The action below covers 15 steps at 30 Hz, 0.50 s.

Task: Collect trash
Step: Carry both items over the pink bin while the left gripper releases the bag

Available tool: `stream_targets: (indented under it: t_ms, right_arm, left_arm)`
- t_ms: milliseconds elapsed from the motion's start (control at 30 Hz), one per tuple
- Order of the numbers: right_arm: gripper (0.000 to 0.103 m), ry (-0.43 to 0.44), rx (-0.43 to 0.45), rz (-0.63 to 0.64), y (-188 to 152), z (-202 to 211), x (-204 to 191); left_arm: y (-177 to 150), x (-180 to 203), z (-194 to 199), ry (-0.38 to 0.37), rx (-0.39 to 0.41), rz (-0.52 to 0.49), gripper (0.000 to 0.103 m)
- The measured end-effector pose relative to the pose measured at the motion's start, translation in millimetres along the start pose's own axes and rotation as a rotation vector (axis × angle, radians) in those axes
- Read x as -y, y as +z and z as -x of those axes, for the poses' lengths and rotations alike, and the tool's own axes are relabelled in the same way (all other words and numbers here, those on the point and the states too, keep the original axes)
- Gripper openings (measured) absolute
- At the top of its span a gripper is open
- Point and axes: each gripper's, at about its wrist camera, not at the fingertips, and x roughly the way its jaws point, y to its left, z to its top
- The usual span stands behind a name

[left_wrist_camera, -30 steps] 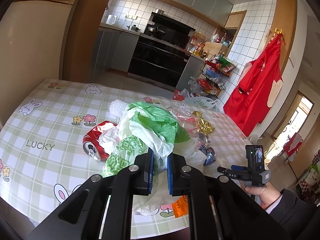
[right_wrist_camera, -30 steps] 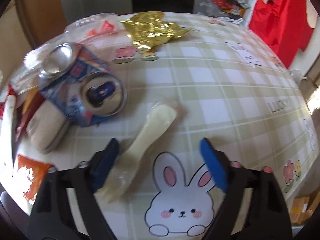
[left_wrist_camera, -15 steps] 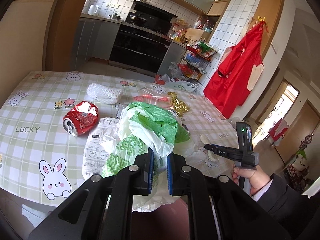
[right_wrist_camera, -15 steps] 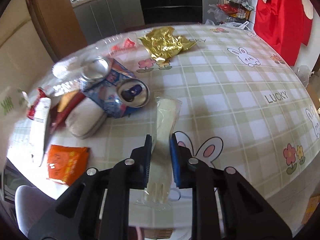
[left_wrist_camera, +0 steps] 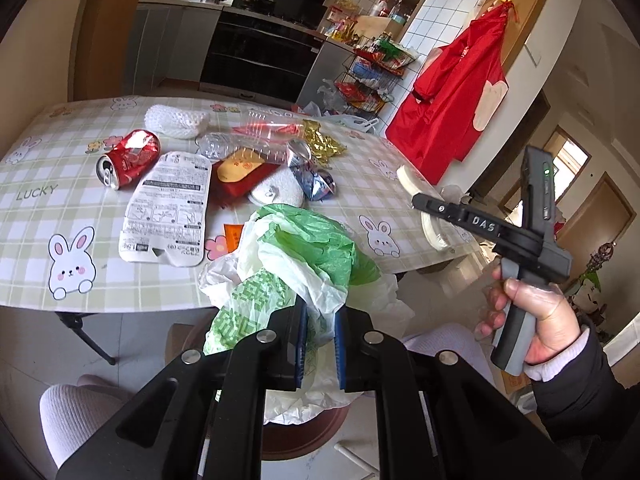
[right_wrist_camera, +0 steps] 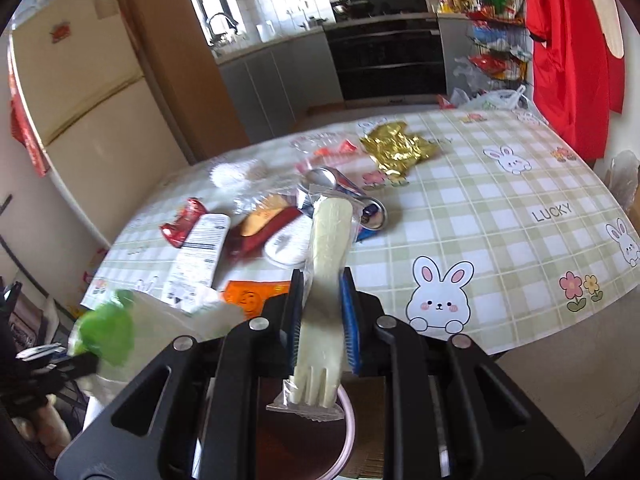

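Note:
My left gripper (left_wrist_camera: 320, 344) is shut on a green and white plastic bag (left_wrist_camera: 296, 264), held off the table's near edge above a round brown bin (left_wrist_camera: 304, 436). My right gripper (right_wrist_camera: 323, 312) is shut on a cream plastic fork in a clear wrapper (right_wrist_camera: 324, 280), lifted clear of the table over the bin's pink rim (right_wrist_camera: 349, 424). The right gripper also shows in the left wrist view (left_wrist_camera: 420, 202), with the fork (left_wrist_camera: 412, 182) sticking out. The bag shows blurred at the lower left of the right wrist view (right_wrist_camera: 108, 332).
On the checked tablecloth (left_wrist_camera: 48, 216) lie a crushed red can (left_wrist_camera: 128, 158), a white printed pouch (left_wrist_camera: 168, 210), a red packet (left_wrist_camera: 240, 176), a blue can (left_wrist_camera: 312, 182), gold foil (left_wrist_camera: 320, 144), a clear bottle (left_wrist_camera: 248, 146), white foam net (left_wrist_camera: 176, 122) and an orange wrapper (right_wrist_camera: 252, 294).
Both grippers have pulled back off the table toward me. The right one shut on the fork and lifted it. The bag now hangs past the table edge over the bin.

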Motion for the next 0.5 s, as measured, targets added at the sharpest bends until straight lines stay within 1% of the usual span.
stream_targets:
  t_ms: [100, 233, 400, 467, 500]
  right_arm:
    - [0.021, 0.022, 0.023, 0.017, -6, 21, -8]
    - [0.021, 0.03, 0.038, 0.024, -7, 36, -10]
    - [0.021, 0.036, 0.062, 0.01, -6, 44, -3]
    - [0.021, 0.034, 0.066, 0.001, -6, 42, 1]
    - [0.021, 0.037, 0.063, -0.004, -6, 40, 3]
  left_arm:
    - [-10, 3, -10, 0.004, -0.044, 0.016, 0.012]
    - [-19, 8, -20, -0.007, -0.085, 0.033, 0.012]
    - [-22, 18, -34, -0.005, -0.127, 0.003, 0.013]
    - [-22, 19, -40, -0.002, -0.145, -0.005, 0.015]
    - [-21, 20, -42, -0.004, -0.151, -0.009, 0.02]
